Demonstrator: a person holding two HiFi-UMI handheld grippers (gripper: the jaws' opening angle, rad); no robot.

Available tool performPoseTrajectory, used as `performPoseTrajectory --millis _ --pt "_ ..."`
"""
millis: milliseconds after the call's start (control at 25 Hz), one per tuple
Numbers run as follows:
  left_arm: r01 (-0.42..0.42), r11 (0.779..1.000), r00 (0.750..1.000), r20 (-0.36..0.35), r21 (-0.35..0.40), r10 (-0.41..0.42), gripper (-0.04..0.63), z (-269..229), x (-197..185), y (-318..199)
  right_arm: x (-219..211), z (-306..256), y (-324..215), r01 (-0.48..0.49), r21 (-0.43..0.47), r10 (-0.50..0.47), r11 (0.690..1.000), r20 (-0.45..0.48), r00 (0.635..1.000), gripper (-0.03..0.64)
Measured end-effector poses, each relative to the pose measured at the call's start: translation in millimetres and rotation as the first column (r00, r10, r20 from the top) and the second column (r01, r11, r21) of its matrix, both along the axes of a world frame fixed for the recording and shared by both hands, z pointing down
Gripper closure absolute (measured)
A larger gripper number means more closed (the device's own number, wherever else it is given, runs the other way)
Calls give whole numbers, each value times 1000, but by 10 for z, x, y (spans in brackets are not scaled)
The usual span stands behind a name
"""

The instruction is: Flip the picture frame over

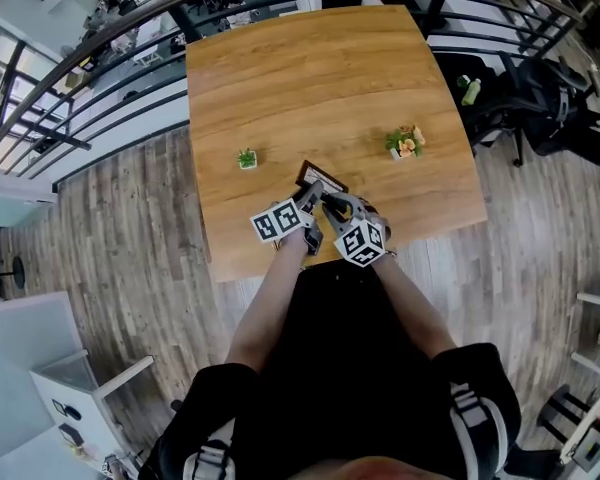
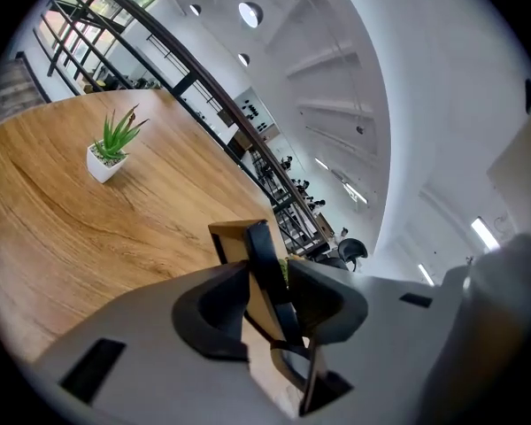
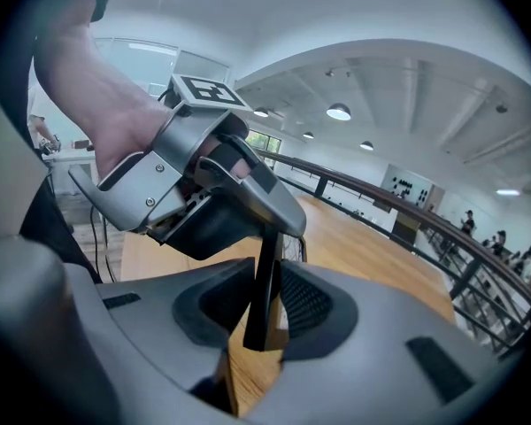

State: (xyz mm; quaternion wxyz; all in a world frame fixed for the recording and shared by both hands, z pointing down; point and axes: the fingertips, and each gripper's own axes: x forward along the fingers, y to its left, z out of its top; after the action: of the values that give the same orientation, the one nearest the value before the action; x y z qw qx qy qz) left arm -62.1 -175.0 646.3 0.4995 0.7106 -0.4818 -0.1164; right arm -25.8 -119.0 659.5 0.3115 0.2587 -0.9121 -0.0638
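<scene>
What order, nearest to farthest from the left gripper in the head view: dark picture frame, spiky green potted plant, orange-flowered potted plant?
1. Dark picture frame, between the jaws of the left gripper.
2. Spiky green potted plant, off to the left.
3. Orange-flowered potted plant, farther, to the right.

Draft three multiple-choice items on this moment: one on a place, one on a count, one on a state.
1. Where at the table is the picture frame?
A) far edge B) near edge C) far left corner
2. How many potted plants stand on the table?
A) one B) two C) four
3. What do the left tongs hold?
A) nothing B) a pot C) the picture frame

Key: 1 B, the head view shows it by the near edge; 2 B, a green plant and a flowering plant; 3 C, the left gripper view shows the frame clamped between the pads.
</scene>
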Motion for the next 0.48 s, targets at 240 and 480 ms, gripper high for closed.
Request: performPoseTrajectory --millis 240,480 --pt "-19 1000 999 -28 10 19 483 20 -110 0 -156 55 45 -13 -80 19 997 84 996 499" --pt "-103 993 994 23 50 102 508 -16 -134 12 -264 109 99 -20 -111 31 994 100 994 496"
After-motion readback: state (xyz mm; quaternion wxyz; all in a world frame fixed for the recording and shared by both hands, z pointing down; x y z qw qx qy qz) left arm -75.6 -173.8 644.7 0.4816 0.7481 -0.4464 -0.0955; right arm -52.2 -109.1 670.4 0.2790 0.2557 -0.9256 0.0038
